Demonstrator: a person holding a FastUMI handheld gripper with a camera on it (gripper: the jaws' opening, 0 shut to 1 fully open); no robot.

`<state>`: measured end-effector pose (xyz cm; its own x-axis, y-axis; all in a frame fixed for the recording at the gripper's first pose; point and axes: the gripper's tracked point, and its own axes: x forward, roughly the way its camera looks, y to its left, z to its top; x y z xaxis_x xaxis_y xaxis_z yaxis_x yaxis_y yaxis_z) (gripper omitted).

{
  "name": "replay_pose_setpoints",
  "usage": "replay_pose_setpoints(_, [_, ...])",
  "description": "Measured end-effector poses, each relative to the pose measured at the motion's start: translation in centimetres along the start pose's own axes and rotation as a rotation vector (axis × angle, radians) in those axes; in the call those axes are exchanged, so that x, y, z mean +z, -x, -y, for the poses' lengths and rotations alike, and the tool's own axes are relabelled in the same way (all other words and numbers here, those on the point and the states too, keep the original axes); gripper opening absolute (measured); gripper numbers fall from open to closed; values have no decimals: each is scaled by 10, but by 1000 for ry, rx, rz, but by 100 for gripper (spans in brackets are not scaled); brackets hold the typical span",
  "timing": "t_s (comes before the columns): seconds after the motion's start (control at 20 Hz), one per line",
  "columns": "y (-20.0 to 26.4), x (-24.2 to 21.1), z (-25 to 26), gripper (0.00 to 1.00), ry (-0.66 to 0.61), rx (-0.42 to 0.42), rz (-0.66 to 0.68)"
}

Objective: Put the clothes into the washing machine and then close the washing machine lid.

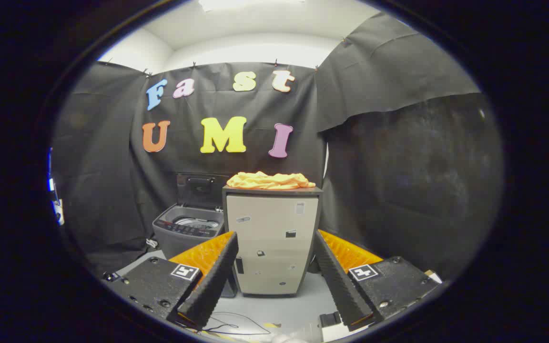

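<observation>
Tongs [274,271] are spread wide apart with nothing gripped, both fingers angling outward from the bottom and plenty of air between them. So: released, holding zip.

Going outward from there, straight ahead at 12 o'clock, right in the gap between the fingers, stands a pale cabinet [270,240] with a dark top and a few small stickers on its front. It sits on the grey floor [284,309], beyond the fingertips, not touching them. On the floor just in front of the fingers there's a thin dark cable [236,325] looping around at roughly 6 o'clock.

Up on the cabinet's top, still at 12 o'clock but higher, lies the clothes [270,180], a crumpled orange-yellow heap spread flat across most of the top surface. It's well apart from the tongs, way past the fingertips and above them.

At about 10 o'clock from the tongs, just beside the cabinet's left side, is the washing machine [185,233], a grey top-loader. Its lid [200,189] is up, standing near upright against the black cloth wall [107,157] behind it, and you can see down into the ribbed drum opening [197,222]. The left finger's tip overlaps the machine's lower corner in the view, but whether they're actually close I can't tell.

The cloth wall carries on around to 2 o'clock, hanging in folds.
</observation>
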<state>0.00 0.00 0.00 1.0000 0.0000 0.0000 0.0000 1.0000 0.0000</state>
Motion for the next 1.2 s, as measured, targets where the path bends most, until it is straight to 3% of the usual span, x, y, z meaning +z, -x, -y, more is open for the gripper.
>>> replay_pose_setpoints(0.85, [7,9,-7,99,16,3,13])
replay_pose_setpoints(1.2, [-13,42,-2,99,11,-15,7])
